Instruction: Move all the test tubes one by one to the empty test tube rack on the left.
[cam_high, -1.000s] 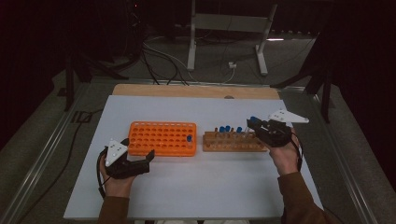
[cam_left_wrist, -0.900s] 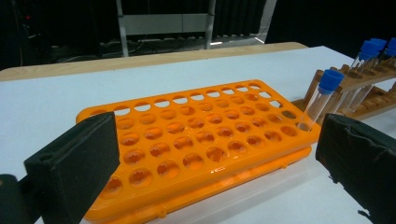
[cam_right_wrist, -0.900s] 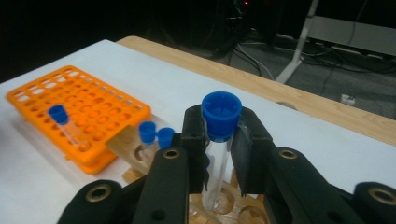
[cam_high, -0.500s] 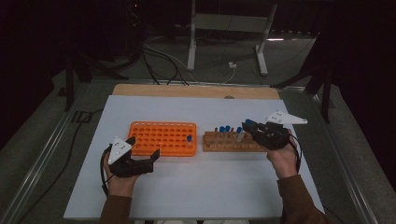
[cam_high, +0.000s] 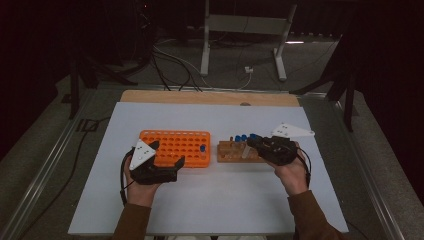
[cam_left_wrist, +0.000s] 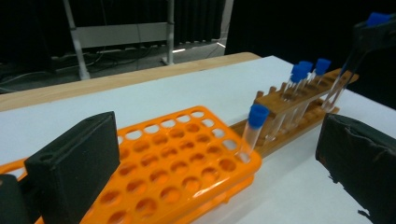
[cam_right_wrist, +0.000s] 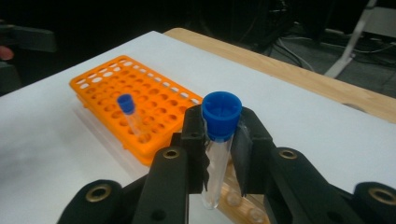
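Note:
My right gripper is shut on a clear test tube with a blue cap, just below the cap, and holds it upright. In the high view this gripper hangs over the wooden rack, where a few more blue-capped tubes stand. The orange rack holds one blue-capped tube at its right end. My left gripper stands open at the orange rack's near left corner. Nothing is gripped between its jaws, beyond which the orange rack and its tube show.
Both racks sit side by side in the middle of a white tabletop. A wooden strip runs along its far edge. Beyond it are cables and a metal stand on the dark floor.
My right gripper has moved left with the tube, from the wooden rack's right end to over its middle. My left gripper has shifted right and a little up, closer to the orange rack.

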